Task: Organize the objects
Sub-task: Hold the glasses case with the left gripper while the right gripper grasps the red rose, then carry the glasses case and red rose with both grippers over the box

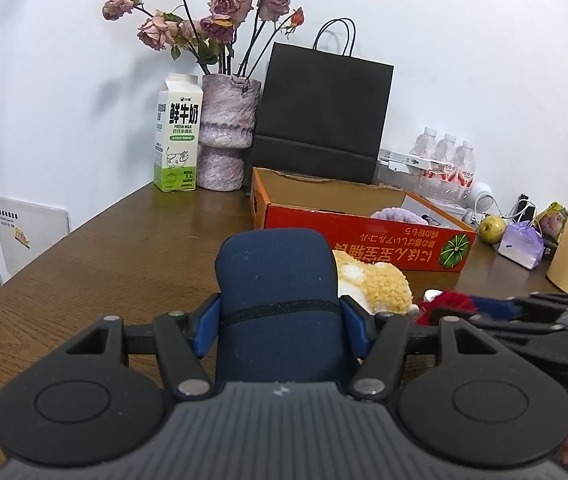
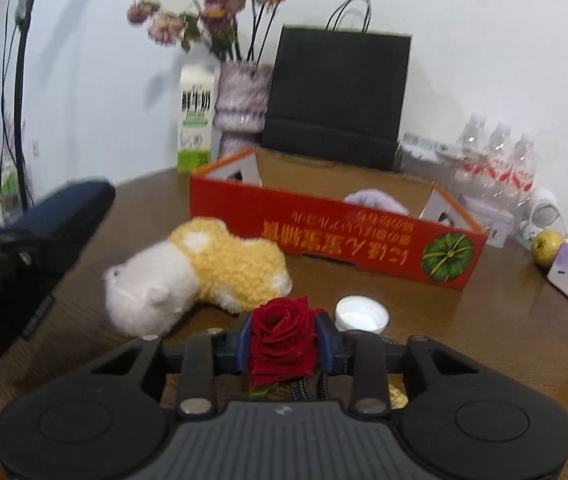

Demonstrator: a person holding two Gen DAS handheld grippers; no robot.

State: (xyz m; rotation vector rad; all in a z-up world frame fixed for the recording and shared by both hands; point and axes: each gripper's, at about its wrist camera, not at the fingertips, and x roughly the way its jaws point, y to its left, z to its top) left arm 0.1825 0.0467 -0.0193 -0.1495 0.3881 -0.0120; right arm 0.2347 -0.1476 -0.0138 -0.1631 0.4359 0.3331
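Left claw (image 1: 279, 320) clamps navy case (image 1: 275, 276) — its lower end hidden; right claw (image 2: 284, 340) clamps red rose (image 2: 281, 336) — stem obscured.

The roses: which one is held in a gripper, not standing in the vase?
The single dark red rose, clamped between the right gripper fingers. The others are faded pink roses on long stems in the mottled vase behind the red box.
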